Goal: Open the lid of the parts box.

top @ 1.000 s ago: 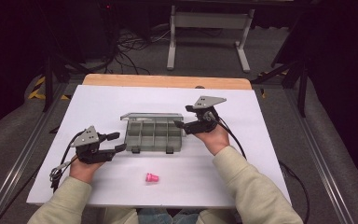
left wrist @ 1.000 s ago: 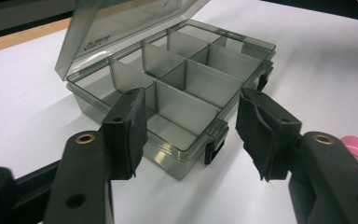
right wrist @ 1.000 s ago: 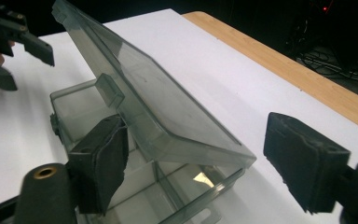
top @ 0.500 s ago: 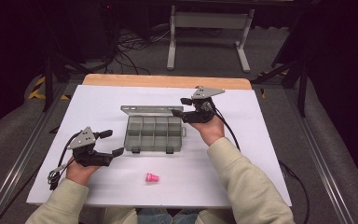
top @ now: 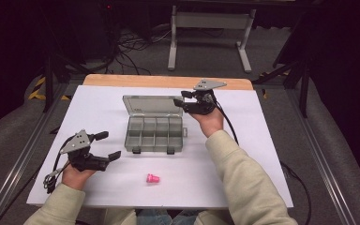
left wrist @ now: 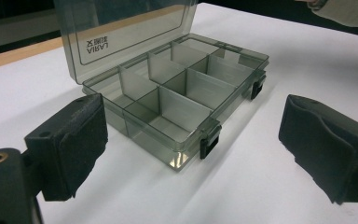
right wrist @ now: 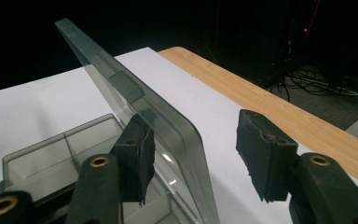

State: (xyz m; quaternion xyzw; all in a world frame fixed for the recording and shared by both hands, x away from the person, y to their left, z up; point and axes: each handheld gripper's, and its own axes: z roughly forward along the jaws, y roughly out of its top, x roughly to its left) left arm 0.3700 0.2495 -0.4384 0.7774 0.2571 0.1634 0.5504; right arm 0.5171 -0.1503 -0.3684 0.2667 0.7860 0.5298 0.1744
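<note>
1. Comparing with a second ago, I've swung the organizer box lid from low to upright, box mid-tabletop.
2. Right gripper straddles the lid's right edge, jaws released.
3. Left gripper waits near-left, jaws released; pink piece can go in now.

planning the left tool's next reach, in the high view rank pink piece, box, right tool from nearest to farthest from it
From the left tool:
1. box, just ahead to its right
2. pink piece, at the front edge; close to the box's rank
3. right tool, far side by the lid
</note>
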